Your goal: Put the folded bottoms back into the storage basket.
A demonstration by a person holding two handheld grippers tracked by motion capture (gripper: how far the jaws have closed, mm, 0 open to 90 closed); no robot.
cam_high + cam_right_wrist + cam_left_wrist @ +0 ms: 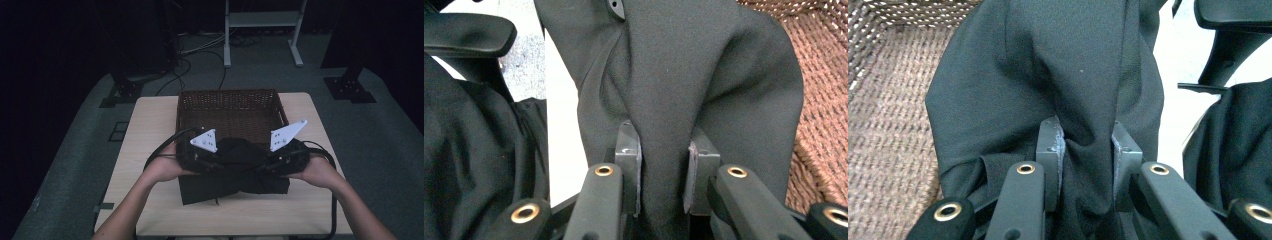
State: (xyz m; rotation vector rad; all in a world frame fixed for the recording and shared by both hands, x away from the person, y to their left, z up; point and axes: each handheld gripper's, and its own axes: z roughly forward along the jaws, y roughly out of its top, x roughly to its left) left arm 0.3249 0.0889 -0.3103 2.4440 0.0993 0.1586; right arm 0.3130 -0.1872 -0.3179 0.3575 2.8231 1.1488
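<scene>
Thing handled: a black garment [235, 165], lifted in the middle by both grippers, its lower part spread on the tabletop [150, 125] just in front of the wicker basket [230, 102].
Position: the raised bunch is held over the near rim of the basket; in both gripper views woven wicker is seen directly behind the hanging cloth.
Left gripper [1088, 150]: clamped on a gathered fold of the garment, the cloth pinched between the two grey pads [1050, 150].
Right gripper [663, 155]: likewise closed on a thick fold, the fabric running down between its pads [628, 155].
Hands: the left hand [162, 170] and the right hand [320, 172] are kept level at either end of the bunch.
Softness: the cloth is judged limp and light; it drapes in deep folds and sags between the two holds, so no shape is kept by itself.
Surface: a smooth, matte weave is suggested, which is judged likely to slide out of a shallow pinch.
Fragility: none is expected; a firm squeeze is tolerated.
Where to hold: gathered folds of several layers are judged safest, taken well apart so trailing ends are kept off the rim.
Risk: the loose lower part may drag or snag on the wicker.
</scene>
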